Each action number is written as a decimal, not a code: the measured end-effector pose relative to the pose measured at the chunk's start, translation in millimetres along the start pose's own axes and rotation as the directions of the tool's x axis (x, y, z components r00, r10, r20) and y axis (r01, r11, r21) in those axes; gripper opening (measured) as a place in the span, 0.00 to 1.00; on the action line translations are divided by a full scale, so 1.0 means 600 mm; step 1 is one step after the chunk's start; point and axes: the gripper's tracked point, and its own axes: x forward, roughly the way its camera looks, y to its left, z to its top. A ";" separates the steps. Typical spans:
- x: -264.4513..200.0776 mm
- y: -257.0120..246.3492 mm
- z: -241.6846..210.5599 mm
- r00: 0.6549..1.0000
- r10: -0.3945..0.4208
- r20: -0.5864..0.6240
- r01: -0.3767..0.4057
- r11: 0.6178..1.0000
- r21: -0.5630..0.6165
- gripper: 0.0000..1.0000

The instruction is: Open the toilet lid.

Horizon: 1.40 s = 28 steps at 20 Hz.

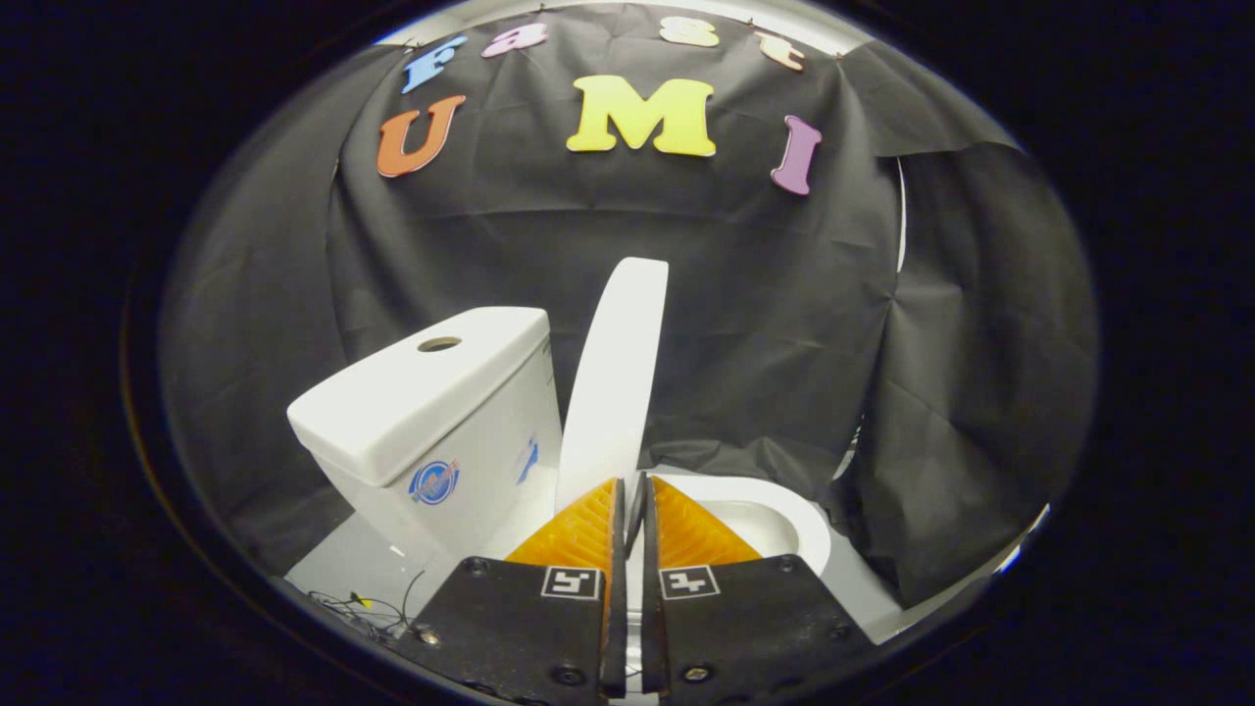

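Toilet lid (618, 373) raised, standing near upright beside the tank (431, 412).
Claw (632, 490) fingers nearly together, a thin gap between; whether they pinch the lid's lower edge is unclear. Bowl (775, 520) open, just beyond.

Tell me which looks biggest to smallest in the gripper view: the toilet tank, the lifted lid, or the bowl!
1. Toilet tank, the biggest.
2. Lid, raised nearly upright, seen edge-on.
3. Bowl, partly hidden behind the gripper, whose fingers are nearly closed at the lid's lower edge.
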 end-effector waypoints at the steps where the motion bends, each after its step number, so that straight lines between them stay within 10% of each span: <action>1: -0.001 0.007 0.001 1.000 0.002 0.004 -0.002 1.000 -0.012 0.09; 18: 0.007 0.101 -0.002 0.999 0.048 0.001 -0.047 0.980 -0.194 0.14; 28: -0.118 0.040 0.080 0.944 0.229 0.239 -0.213 0.973 -0.092 0.81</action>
